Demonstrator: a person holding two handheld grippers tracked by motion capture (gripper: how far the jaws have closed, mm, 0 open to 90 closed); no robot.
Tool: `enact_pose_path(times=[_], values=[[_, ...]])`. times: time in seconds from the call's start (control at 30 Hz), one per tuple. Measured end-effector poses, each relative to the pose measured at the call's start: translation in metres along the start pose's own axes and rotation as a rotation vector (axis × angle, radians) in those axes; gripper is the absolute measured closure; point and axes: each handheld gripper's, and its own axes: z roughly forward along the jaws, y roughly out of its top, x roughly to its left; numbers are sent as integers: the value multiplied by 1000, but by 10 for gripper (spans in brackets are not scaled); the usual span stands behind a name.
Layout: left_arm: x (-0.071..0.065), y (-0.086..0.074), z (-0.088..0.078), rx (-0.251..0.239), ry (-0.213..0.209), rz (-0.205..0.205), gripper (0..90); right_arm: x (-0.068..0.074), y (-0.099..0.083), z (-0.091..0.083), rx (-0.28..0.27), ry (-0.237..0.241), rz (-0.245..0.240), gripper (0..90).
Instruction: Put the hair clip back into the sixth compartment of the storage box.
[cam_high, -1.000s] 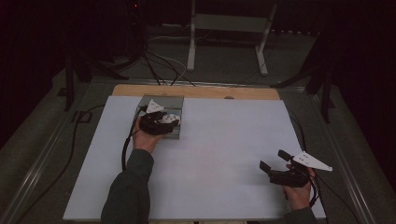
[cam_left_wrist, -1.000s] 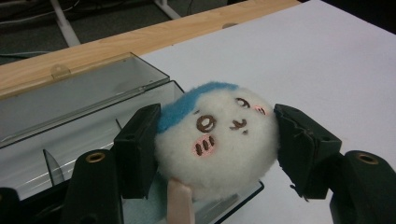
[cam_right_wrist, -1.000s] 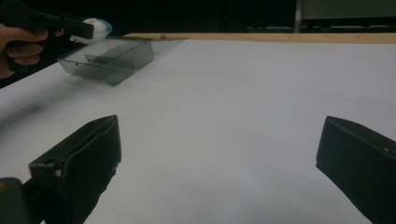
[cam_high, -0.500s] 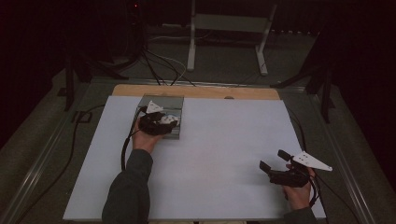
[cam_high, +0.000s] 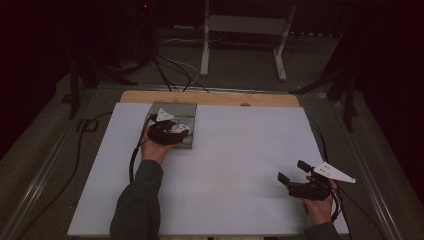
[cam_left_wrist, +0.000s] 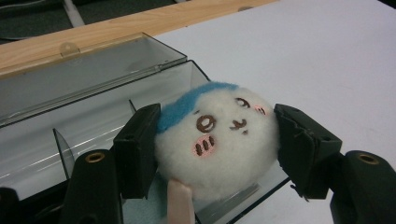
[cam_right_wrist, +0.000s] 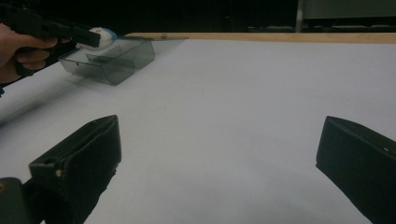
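A round white plush toy with a blue top and an embroidered face sits between the jaws of my left gripper, which is shut on it. The toy hangs over a clear plastic compartment box with its lid laid open. From the high view the left gripper is over that box at the far left of the sheet. My right gripper rests near the front right, open and holding nothing. Its own view has the plush toy and box far off at the left.
A white sheet covers the table, with a wooden strip along the far edge. Cables trail from both grippers. A metal stand and dark floor lie beyond the table.
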Motion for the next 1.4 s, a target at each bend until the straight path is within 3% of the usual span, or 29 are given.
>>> enact_pose_path(times=[1.4], values=[[0,-10,20,77,-3,-5,356,0,0,1,3,3,-2,0]])
